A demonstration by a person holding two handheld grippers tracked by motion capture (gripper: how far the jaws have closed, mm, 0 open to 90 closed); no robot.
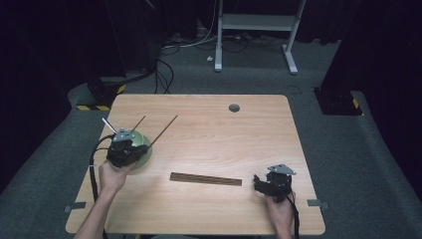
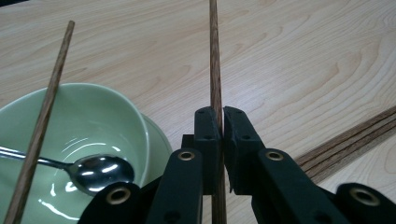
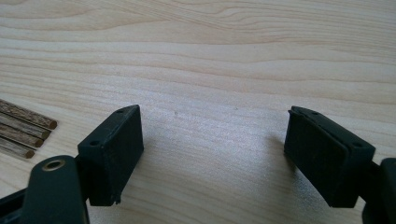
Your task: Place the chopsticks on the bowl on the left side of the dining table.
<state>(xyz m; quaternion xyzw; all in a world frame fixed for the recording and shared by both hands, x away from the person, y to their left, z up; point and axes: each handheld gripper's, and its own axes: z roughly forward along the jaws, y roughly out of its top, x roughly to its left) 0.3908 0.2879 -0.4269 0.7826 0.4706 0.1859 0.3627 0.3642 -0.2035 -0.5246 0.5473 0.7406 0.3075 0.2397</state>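
One chopstick (image 2: 52,112) already leans in the green bowl (image 2: 93,116), beside a metal spoon (image 2: 100,171) that lies inside with its handle going out over the left rim. A second chopstick (image 2: 215,60) is at this moment in the left gripper (image 2: 220,135), whose two black jaws are pressed tightly together on it, so that the stick runs up between them and points forward over the table (image 2: 303,56). In the high view the left gripper (image 1: 124,149) stands just above the bowl (image 1: 144,149), at the left side of the table (image 1: 224,129), and the two sticks rise from there at a slant toward the back of the table, the held chopstick (image 1: 163,130) being the longer one on the right. The remaining chopsticks (image 1: 205,179) lie flat together in a row near the middle of the table, well apart from the bowl; in the right gripper view their ends (image 3: 23,128) show at the left edge, and I count about four there, but I cannot say the number for sure. The right gripper (image 3: 212,154) has its jaws spread wide with nothing between them, and it waits low over bare wood; in the high view the right gripper (image 1: 273,184) is just beside the right end of the row. To my judgement the work is at an early stage: one stick is placed, the second is almost placed but not yet released, and the rest of the row is not touched.
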